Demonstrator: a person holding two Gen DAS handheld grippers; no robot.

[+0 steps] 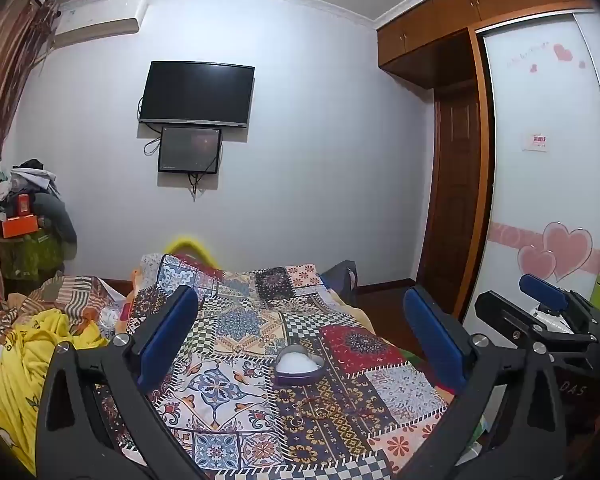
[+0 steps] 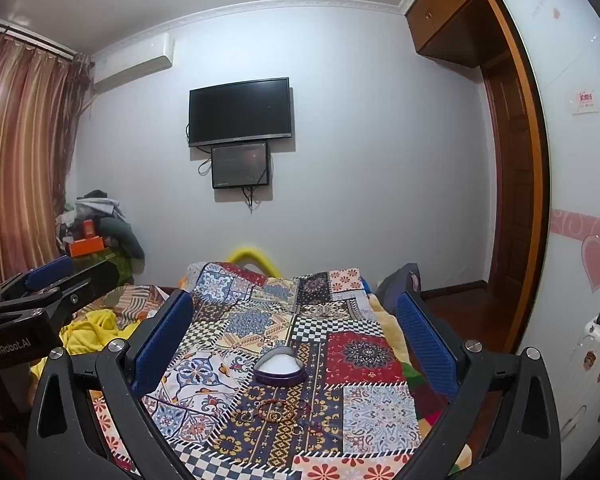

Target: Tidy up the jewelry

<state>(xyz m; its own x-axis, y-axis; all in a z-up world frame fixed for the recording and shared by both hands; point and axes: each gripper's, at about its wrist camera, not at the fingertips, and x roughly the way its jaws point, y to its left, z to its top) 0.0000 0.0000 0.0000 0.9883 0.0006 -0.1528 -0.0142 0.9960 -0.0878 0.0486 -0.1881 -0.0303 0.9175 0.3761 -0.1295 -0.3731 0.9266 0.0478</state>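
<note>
Both grippers are held level above the near end of a bed, pointing down its length toward the far wall. The left gripper (image 1: 300, 344) has its blue-padded fingers spread wide with nothing between them; the right gripper (image 2: 296, 340) is equally wide apart and holds nothing. In the left wrist view the right gripper shows at the right edge, side by side with the left and apart from it.

On the patchwork bedspread (image 2: 364, 408) sits a heart-shaped box (image 2: 280, 368), its lid off, with white lining showing inside. Just in front of it, nearer the cameras, lies the jewelry: a reddish bead bracelet (image 2: 274, 410) and several small rings (image 2: 297, 429) scattered beside it, all resting on the cloth and outside the box. In the left wrist view the pieces (image 1: 306, 414) blend into the busy pattern, so how many there are is hard to tell.

A wall-mounted television (image 1: 197, 94) hangs on the far wall, with a smaller screen (image 1: 190, 150) under it. The lower frame edges are cut off by the gripper bodies
</note>
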